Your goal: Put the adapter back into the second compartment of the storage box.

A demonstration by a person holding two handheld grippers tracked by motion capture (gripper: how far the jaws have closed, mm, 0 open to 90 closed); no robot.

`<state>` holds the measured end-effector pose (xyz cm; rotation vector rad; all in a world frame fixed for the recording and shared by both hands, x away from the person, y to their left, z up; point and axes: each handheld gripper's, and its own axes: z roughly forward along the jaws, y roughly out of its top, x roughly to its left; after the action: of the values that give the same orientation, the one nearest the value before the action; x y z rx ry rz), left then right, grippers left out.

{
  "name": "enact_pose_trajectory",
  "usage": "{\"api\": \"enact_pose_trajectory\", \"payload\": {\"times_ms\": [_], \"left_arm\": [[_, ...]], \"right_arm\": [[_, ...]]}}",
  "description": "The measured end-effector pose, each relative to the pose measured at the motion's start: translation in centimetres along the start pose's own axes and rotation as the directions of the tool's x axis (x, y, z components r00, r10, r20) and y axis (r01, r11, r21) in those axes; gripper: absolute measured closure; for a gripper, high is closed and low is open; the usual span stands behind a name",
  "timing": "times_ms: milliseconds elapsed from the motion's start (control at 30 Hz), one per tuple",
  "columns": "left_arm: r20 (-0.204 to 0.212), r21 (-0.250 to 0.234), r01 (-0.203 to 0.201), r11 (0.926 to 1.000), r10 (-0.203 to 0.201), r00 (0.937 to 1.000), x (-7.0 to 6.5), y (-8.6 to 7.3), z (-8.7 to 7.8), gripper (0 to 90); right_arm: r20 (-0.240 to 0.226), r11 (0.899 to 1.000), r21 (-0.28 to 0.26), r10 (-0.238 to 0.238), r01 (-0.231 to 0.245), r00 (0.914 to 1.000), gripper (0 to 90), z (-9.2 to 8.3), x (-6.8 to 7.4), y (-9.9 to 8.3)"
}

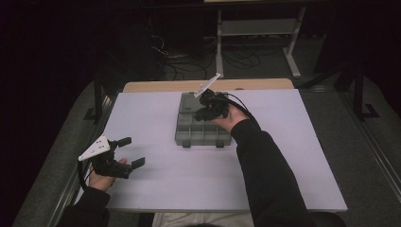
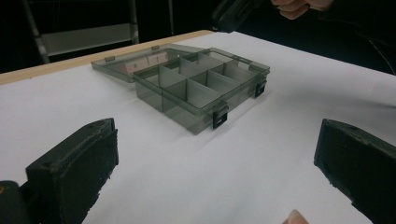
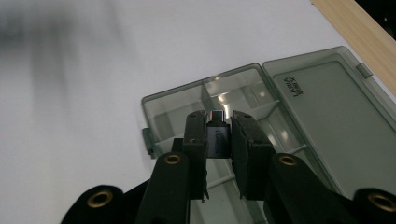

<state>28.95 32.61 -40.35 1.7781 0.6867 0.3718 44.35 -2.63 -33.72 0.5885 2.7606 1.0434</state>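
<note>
At the left of the high view, the left gripper (image 1: 133, 152) hovers over the near left part of the white table (image 1: 283, 156), held in the person's left hand (image 1: 101, 178), with its grey three-cornered plate (image 1: 95, 148) on top. Its jaws stand wide apart with nothing between them; in the left gripper view only bare white tabletop lies in the broad gap, and the gripper (image 2: 215, 154) points toward the box.

Toward the middle of the table sits a smoky translucent compartment box (image 1: 203, 134), its hinged lid (image 1: 189, 100) thrown open and lying flat on the far side. In the left gripper view the compartment box (image 2: 201, 88) shows thin dividers that split it into several cells, and two dark latches on its near wall. The cells that can be seen look empty, though the tinted plastic makes that hard to judge.

Over the far right part of the box, the right gripper (image 1: 204, 107) is held in the person's right hand (image 1: 231, 116), a dark sleeve (image 1: 267, 170) reaching in from the bottom. In the right gripper view its jaws are closed tight on a small dark USB adapter (image 3: 217, 135), whose metal end points away from the camera. The adapter hangs above the open box (image 3: 187, 105), over the cells nearest the lid (image 3: 327, 126).
</note>
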Motion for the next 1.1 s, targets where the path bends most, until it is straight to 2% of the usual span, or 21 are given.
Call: {"api": "enact_pose_trajectory", "payload": {"times_ms": [267,400,600,633,733,1100], "left_arm": [[0.003,0.002,-0.003,1.0,0.003,1.0,0.0,0.0,0.0,0.0],[0.003,0.003,-0.004,1.0,0.004,1.0,0.0,0.0,0.0,0.0],[0.008,0.0,-0.006,1.0,0.006,1.0,-0.2,0.0,0.0,0.0],[0.009,0.001,-0.006,1.0,0.006,0.9999,-0.2,0.0,0.0,0.0],[0.009,0.0,-0.006,1.0,0.006,0.9999,-0.1,0.0,0.0,0.0],[0.012,-0.001,-0.008,1.0,0.008,0.9999,-0.2,0.0,-0.1,0.0]], "right_arm": [[0.022,0.998,0.001,0.056,-0.056,0.9982,74.9,1.0,-1.6,-0.4],[0.019,0.997,-0.012,0.08,-0.08,0.9966,74.9,1.4,-2.1,-0.6],[0.019,0.996,-0.015,0.089,-0.089,0.9958,74.9,2.4,-2.3,-0.6],[0.019,0.995,-0.009,0.095,-0.094,0.9953,74.9,3.1,-2.2,-0.5],[0.044,0.995,0.004,0.095,-0.095,0.9945,74.9,3.7,-2.3,-0.5],[0.069,0.989,0.013,0.145,-0.147,0.9869,74.9,5.1,-3.3,-0.9]]}}
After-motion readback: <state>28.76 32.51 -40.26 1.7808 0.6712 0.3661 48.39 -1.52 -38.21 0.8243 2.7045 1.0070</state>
